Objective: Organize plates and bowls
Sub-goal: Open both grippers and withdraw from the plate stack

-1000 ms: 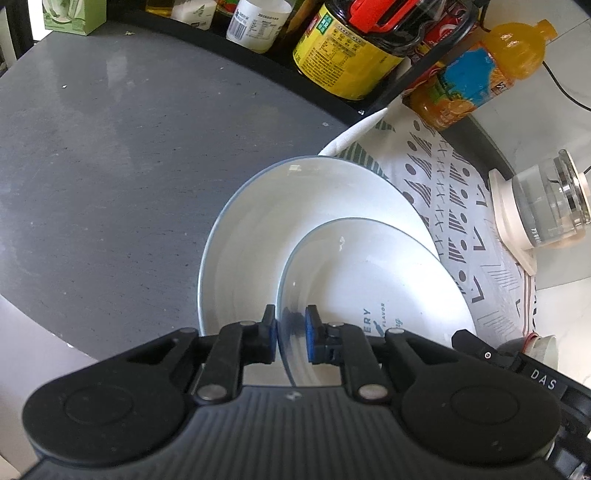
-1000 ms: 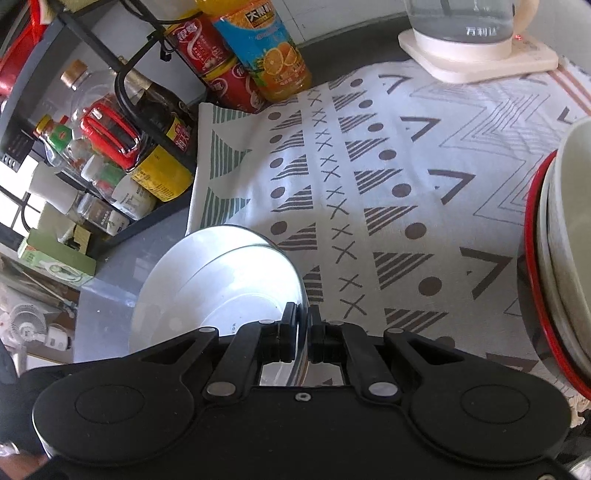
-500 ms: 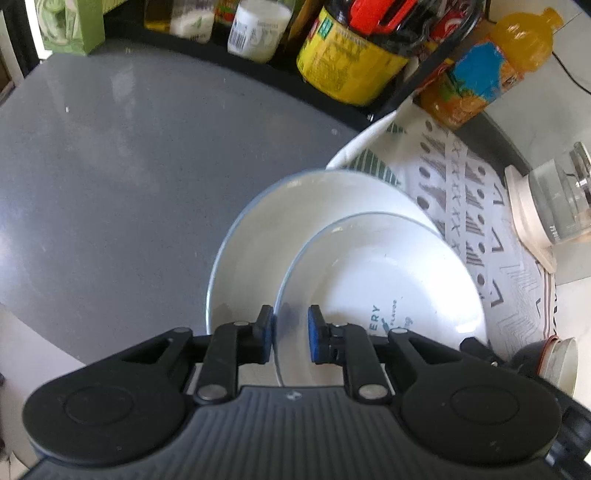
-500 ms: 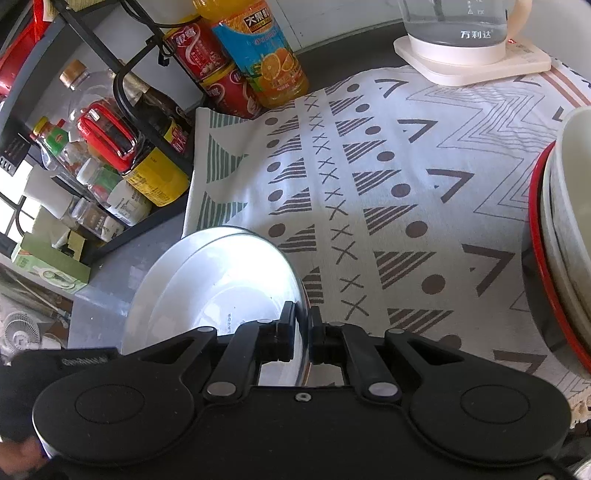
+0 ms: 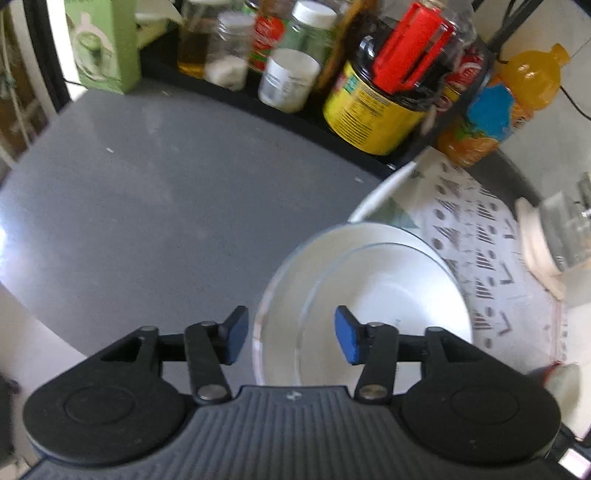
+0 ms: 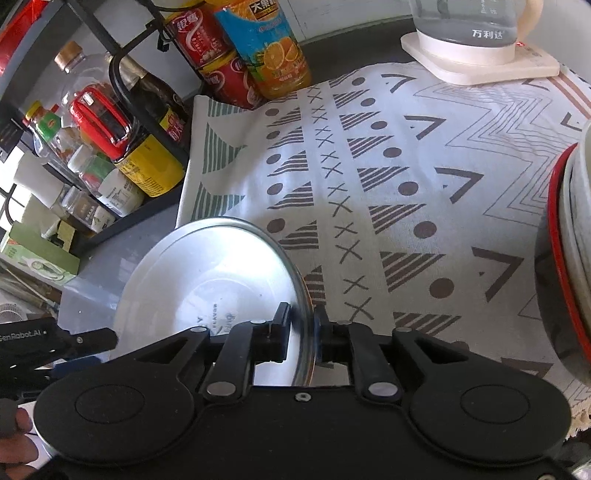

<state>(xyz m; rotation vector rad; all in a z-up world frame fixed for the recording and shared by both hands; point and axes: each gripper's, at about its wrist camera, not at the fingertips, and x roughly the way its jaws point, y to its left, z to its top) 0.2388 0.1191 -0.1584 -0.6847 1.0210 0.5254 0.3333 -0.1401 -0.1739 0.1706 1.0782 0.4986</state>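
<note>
- Far left stands a black rack (image 5: 280,110) of jars and bottles along the back of the grey table (image 5: 129,221); it plays no part in this step, and the bare grey surface before it looks like the spot chosen for the crockery.
- The left gripper (image 5: 288,334) has its jaws spread wide, blue pads (image 5: 236,334) standing clear on either side of the near rims and holding nothing. Half a second ago those pads were drawn in close around the smaller bowl's rim; now they are parted, so I judge the left side has let go.
- The large plate (image 5: 280,295) lies at the edge of the table where the patterned cloth (image 6: 406,184) begins, and the smaller bowl (image 5: 388,291) sits nested inside it. Stacking the small piece in the large one is presumably the tidying intended.
- The left-wrist view has swung since the earlier picture: more of the rack shows and the stack sits further right in it.
- The right gripper (image 6: 303,334) has its jaws closed tight on the bowl's rim at the cloth side, much as in the earlier frames, likely steadying the bowl while the other side frees itself.
- Beyond, an orange-juice bottle (image 6: 269,48) and a glass kettle (image 6: 476,26) stand at the back.
- Far right, a red-rimmed stack of dishes (image 6: 569,258) waits on the cloth, probably next to be sorted.
</note>
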